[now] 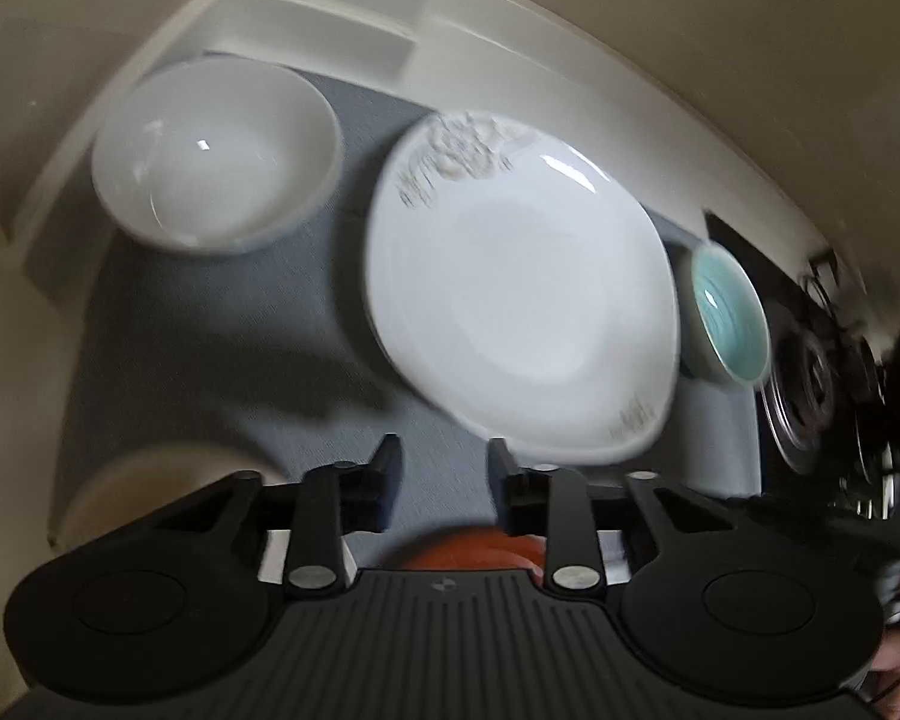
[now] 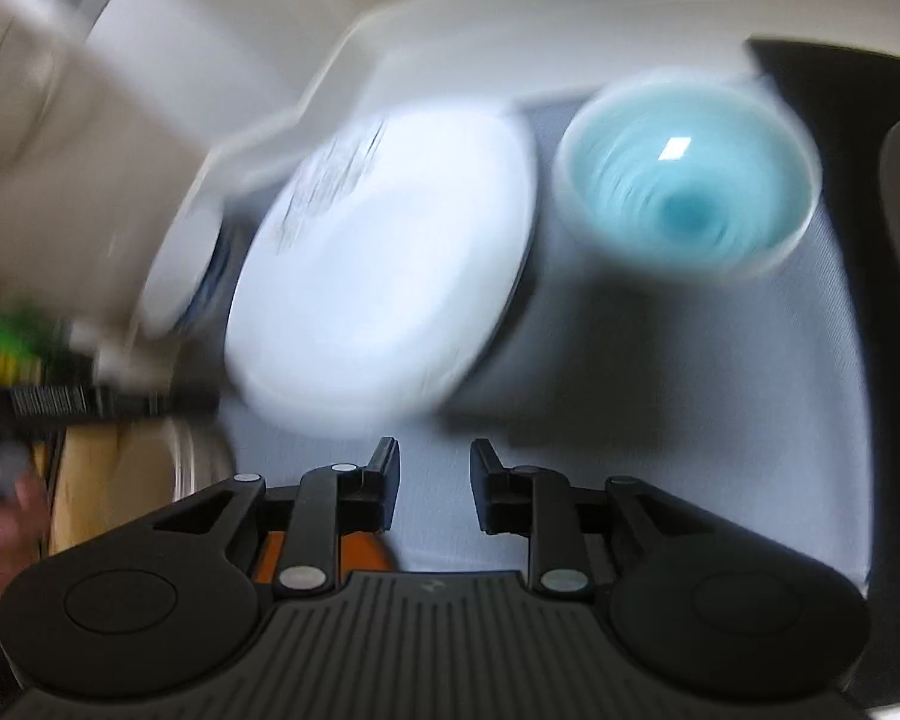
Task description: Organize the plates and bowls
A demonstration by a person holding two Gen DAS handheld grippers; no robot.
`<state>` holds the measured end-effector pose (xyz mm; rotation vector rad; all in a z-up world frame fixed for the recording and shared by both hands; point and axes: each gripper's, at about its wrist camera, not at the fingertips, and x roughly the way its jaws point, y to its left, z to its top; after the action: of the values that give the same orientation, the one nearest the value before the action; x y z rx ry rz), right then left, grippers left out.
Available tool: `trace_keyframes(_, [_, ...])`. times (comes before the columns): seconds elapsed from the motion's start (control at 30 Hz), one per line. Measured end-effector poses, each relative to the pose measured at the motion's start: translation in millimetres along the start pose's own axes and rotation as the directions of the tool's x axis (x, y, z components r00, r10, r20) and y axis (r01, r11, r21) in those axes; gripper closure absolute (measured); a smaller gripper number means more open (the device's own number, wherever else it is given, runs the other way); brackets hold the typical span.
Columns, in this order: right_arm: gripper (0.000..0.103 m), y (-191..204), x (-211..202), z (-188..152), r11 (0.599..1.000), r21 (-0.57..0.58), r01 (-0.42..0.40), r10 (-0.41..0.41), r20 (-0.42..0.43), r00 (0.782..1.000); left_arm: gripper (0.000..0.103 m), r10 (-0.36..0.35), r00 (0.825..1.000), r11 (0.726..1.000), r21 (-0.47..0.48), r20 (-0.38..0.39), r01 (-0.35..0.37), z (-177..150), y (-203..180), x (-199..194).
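The white plate [image 1: 522,294] is the landmark here; it lies flat on the grey mat [image 1: 210,324] that covers the tabletop. The mat is probably there so the dishes do not slide or knock on a hard surface.

Left of the plate, well apart, stands the white bowl [image 1: 216,150], upright, near the back corner of the wall. Right of the plate, just beside its edge, stands the small teal bowl [image 1: 729,315], also upright. I cannot tell if the plate and teal bowl touch. In the right wrist view the same teal bowl [image 2: 687,171] sits right of the plate [image 2: 384,258], but this view is very blurred. Behind the teal bowl, further right of the plate, is a dark stove w/ a burner [image 1: 807,384].

The left hand-held gripper [image 1: 444,468] hovers in front of the plate's near edge, jaws apart w/ a medium gap, holding nothing. The right hand-held gripper [image 2: 435,468] is also in front of the plate, jaws apart about the same, empty. An orange thing [image 1: 474,549] shows below the left gripper; I cannot tell what it is.

Judgement: the 3 dishes are separate, so stacking or grouping is not yet done. Both grippers point to the plate area, approx. ready for a rim grasp. The plate is flat & thin, so the rim pinch needs care.
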<state>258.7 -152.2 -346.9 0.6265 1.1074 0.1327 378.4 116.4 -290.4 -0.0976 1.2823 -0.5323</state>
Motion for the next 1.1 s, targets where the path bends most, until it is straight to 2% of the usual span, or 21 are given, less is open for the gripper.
trace_keyframes(0.07, [0.075,8,10,-18,0.999,-0.028,-0.034,0.032,-0.059,0.998,0.065,0.035,0.999,0.999,0.017,-0.005,-0.035,-13,-8,-1])
trace_keyframes(0.13, [0.075,12,14,-25,0.998,-0.045,-0.044,0.041,-0.078,0.996,0.064,0.078,0.997,0.996,0.034,-0.010,-0.078,-26,-17,0])
trace_keyframes(0.23, [0.078,25,25,-47,0.993,-0.121,-0.006,-0.008,-0.117,0.993,0.064,0.120,0.992,0.992,0.043,-0.028,-0.118,-44,-26,0])
trace_keyframes(0.27, [0.093,26,26,-50,0.989,-0.146,0.017,-0.034,-0.112,0.993,0.064,0.109,0.993,0.993,0.036,-0.035,-0.108,-49,-27,1])
trace_keyframes(0.33, [0.094,22,22,-49,0.988,-0.151,0.028,-0.044,-0.103,0.994,0.064,0.094,0.994,0.995,0.027,-0.055,-0.093,-56,-30,2])
trace_keyframes(0.43, [0.097,7,9,-42,0.988,-0.122,0.091,-0.099,-0.057,0.994,0.064,0.108,0.993,0.993,0.051,-0.054,-0.105,-64,-36,0])
trace_keyframes(0.5, [0.098,-7,-1,-38,0.994,-0.068,0.086,-0.089,-0.038,0.995,0.062,0.105,0.993,0.992,0.076,-0.058,-0.100,-67,-41,1])
trace_keyframes(0.53, [0.098,-13,-6,-36,0.995,-0.043,0.085,-0.087,-0.031,0.996,0.059,0.098,0.993,0.992,0.081,-0.066,-0.093,-67,-42,3])
trace_keyframes(0.57, [0.093,-18,-11,-36,0.996,-0.025,0.088,-0.088,-0.023,0.996,0.057,0.092,0.993,0.993,0.080,-0.078,-0.086,-67,-42,7])
trace_keyframes(0.63, [0.093,-26,-20,-36,0.996,0.002,0.094,-0.094,-0.004,0.996,0.052,0.096,0.989,0.993,0.085,-0.109,-0.087,-68,-43,11])
trace_keyframes(0.8, [0.081,-36,-24,-43,0.998,0.050,0.046,-0.046,-0.012,0.999,0.051,0.104,0.979,0.990,0.109,-0.176,-0.086,-74,-46,26])
trace_keyframes(0.87, [0.074,-33,-20,-48,0.998,0.037,0.042,-0.041,-0.021,0.999,0.053,0.121,0.974,0.988,0.113,-0.189,-0.101,-78,-45,32])
trace_keyframes(0.9, [0.070,-32,-16,-50,0.999,0.028,0.044,-0.043,-0.028,0.999,0.065,0.121,0.973,0.989,0.113,-0.197,-0.100,-79,-44,37])
trace_keyframes(0.93, [0.070,-29,-12,-50,0.999,0.021,0.044,-0.044,-0.035,0.998,0.081,0.108,0.971,0.990,0.109,-0.212,-0.086,-80,-43,41])
trace_keyframes(1.03, [0.067,-25,-8,-55,0.999,0.014,0.050,-0.049,-0.025,0.998,0.085,0.080,0.974,0.994,0.095,-0.211,-0.061,-82,-41,48])
trace_keyframes(1.07, [0.069,-25,-8,-56,0.999,0.011,0.052,-0.052,-0.021,0.998,0.087,0.082,0.974,0.993,0.104,-0.210,-0.062,-83,-41,48])
trace_keyframes(1.1, [0.080,-25,-9,-56,0.998,0.003,0.069,-0.069,-0.018,0.997,0.088,0.082,0.974,0.993,0.101,-0.210,-0.062,-83,-40,49])
